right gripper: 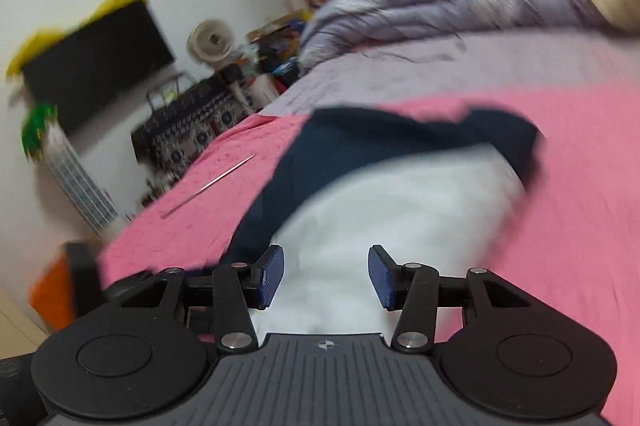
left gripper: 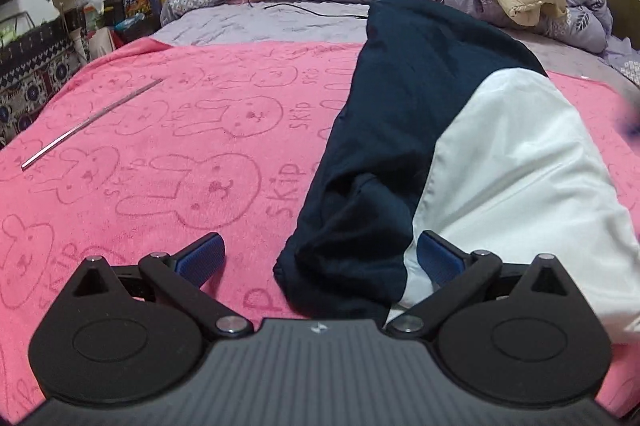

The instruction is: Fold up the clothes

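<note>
Navy-and-white garment [left gripper: 420,153] lies lengthwise on the pink towel [left gripper: 160,145] spread over the bed [left gripper: 260,21], navy half to the left, white half to the right, near end bunched just in front of your left tongs [left gripper: 320,258]. Left tongs are spread wide, pads empty, hovering low over the navy hem; one blue pad [left gripper: 200,258] sits over towel, the other at the navy-white seam. Right tongs [right gripper: 326,276] are also apart, nothing between the pads, white cloth below them and not pinched; that view is blurred, so fine detail of the far edge is hard to read. Judging from the layout, one lengthwise fold looks done and the next move is a cross fold, near end to far end. To do it well: drop each pair of tongs onto its own near corner, bite through all layers, not just the top one, since the navy hem looks doubled and loose. Lift both corners level and together, carry them toward the far end, keep the side edges lined up. Watch the thin metal rod [left gripper: 92,121] lying on the towel to the left; it is well apart from the garment, leave it. Don't snag the towel under the hem.
</note>
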The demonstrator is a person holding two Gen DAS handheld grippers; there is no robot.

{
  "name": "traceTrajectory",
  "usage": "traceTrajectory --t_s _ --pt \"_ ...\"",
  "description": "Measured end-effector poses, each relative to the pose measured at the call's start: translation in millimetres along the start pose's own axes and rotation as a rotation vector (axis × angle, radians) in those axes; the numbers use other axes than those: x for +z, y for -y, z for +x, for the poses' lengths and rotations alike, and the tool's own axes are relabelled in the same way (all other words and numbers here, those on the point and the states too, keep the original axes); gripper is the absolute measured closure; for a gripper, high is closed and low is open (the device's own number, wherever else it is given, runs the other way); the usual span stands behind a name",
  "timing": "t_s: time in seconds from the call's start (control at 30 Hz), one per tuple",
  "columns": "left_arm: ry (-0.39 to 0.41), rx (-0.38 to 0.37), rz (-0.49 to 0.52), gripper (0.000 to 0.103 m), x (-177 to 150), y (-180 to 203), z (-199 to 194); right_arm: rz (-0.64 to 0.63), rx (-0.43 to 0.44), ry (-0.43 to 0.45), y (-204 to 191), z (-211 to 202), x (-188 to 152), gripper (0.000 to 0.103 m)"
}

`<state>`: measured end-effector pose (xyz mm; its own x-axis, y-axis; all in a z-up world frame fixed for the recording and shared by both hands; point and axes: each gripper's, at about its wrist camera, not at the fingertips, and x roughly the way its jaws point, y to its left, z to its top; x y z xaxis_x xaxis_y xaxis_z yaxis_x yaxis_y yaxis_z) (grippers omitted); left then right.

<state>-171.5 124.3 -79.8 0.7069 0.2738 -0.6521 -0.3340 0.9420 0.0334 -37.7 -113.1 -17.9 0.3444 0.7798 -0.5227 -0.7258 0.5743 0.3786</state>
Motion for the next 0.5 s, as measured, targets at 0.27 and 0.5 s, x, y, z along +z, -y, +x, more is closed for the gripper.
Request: traceTrajectory --t_s 0.27,0.5 --pt "0.041 -0.027 -0.010 0.000 -12.9 -1.9 6.6 -0.137 -0.187 -0.121 -34.1 177.7 81.7 0.059" --pt "0.069 -0.039 -0.017 0.000 -17.7 -4.4 7.3 -0.166 -0.230 -0.180 -15.1 253.7 58.7 0.054"
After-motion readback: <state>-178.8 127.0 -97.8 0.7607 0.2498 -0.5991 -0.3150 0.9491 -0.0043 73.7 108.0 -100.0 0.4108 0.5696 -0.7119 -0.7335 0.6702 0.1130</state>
